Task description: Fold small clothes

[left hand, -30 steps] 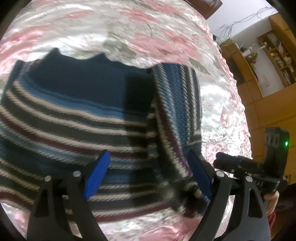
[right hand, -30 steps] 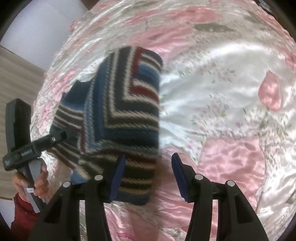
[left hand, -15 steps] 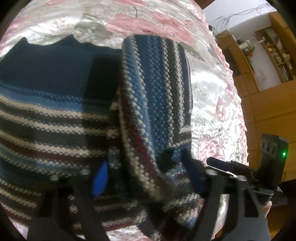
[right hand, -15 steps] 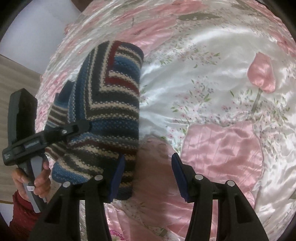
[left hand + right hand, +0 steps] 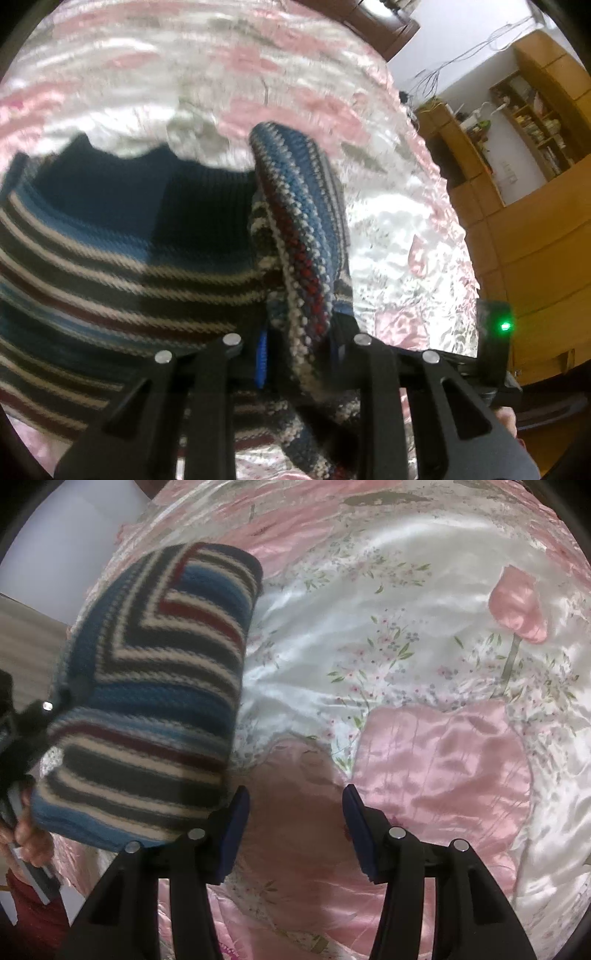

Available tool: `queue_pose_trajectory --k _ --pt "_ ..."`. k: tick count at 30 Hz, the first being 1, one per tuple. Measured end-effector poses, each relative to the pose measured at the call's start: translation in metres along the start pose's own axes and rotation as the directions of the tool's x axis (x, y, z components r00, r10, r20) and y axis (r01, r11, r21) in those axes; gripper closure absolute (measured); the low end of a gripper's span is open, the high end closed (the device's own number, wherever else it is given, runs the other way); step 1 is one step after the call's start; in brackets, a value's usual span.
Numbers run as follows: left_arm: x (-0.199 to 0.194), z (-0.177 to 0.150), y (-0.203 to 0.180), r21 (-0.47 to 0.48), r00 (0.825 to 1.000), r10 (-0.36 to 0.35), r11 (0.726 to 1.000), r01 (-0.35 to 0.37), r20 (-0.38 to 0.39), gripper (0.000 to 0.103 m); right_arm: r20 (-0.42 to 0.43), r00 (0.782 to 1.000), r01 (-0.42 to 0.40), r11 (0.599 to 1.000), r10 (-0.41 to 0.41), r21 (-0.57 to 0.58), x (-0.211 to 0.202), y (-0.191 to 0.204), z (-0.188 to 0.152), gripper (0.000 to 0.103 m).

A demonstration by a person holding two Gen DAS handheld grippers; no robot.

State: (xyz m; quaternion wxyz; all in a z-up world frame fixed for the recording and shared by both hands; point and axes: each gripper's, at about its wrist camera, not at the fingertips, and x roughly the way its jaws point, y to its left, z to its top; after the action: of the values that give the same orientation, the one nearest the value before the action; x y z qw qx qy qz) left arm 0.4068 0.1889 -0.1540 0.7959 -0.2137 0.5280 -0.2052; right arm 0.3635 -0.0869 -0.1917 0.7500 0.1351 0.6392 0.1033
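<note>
A small knitted sweater point(image 5: 110, 266) with blue, dark, cream and red stripes lies on the bed. My left gripper point(image 5: 299, 354) is shut on its folded-over sleeve edge point(image 5: 303, 229), which stands up between the blue pads. In the right wrist view the same sweater point(image 5: 155, 686) is lifted at the left, its side turned over. My right gripper point(image 5: 295, 827) hangs open just right of the sweater, nothing between its fingers, above the pink bedcover.
A shiny pink and white floral bedcover point(image 5: 424, 664) spreads under everything. Wooden cabinets and shelves point(image 5: 535, 177) stand beyond the bed on the right. A hand point(image 5: 29, 842) holds the left gripper's handle at the lower left of the right wrist view.
My left gripper closed on the sweater's sleeve edge and lifted it over the body. My right gripper stayed open and drifted slightly right of the sweater.
</note>
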Motion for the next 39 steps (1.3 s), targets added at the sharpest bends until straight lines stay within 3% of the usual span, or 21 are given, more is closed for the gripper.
queue_pose_trajectory --k 6,11,16,21,29,32,35,39 --pt "-0.039 0.017 0.019 -0.022 0.999 0.007 1.0 -0.006 0.051 0.08 0.002 1.0 -0.012 1.0 0.012 -0.02 0.004 0.016 -0.002 0.05" --pt "-0.08 0.03 0.046 -0.038 0.993 0.055 0.998 -0.051 0.107 0.08 -0.001 1.0 -0.009 0.999 0.009 -0.053 0.008 0.032 -0.003 0.05" --pt "-0.125 0.041 0.09 -0.072 0.98 0.137 0.989 -0.127 0.147 0.081 -0.012 1.0 -0.023 0.996 0.022 -0.082 0.016 0.047 -0.005 0.05" --pt "-0.144 0.038 0.141 -0.147 0.974 0.181 0.976 -0.161 0.137 0.083 -0.025 0.999 -0.038 0.991 0.035 -0.128 0.024 0.07 -0.007 0.05" --pt "-0.141 0.029 0.2 -0.231 0.97 0.211 0.956 -0.179 0.123 0.093 -0.054 0.997 -0.065 0.978 0.055 -0.197 0.036 0.103 -0.01 0.05" --pt "-0.119 0.021 0.214 -0.23 0.969 0.238 0.948 -0.219 0.058 0.093 -0.065 0.997 -0.064 0.976 0.052 -0.206 0.042 0.108 -0.012 0.049" --pt "-0.1 0.012 0.215 -0.21 0.969 0.245 0.949 -0.235 0.025 0.092 -0.084 0.995 -0.065 0.973 0.048 -0.223 0.052 0.118 -0.015 0.049" --pt "-0.099 0.008 0.212 -0.221 0.972 0.234 0.949 -0.225 0.014 0.082 -0.102 0.994 -0.073 0.969 0.05 -0.235 0.057 0.128 -0.018 0.049"
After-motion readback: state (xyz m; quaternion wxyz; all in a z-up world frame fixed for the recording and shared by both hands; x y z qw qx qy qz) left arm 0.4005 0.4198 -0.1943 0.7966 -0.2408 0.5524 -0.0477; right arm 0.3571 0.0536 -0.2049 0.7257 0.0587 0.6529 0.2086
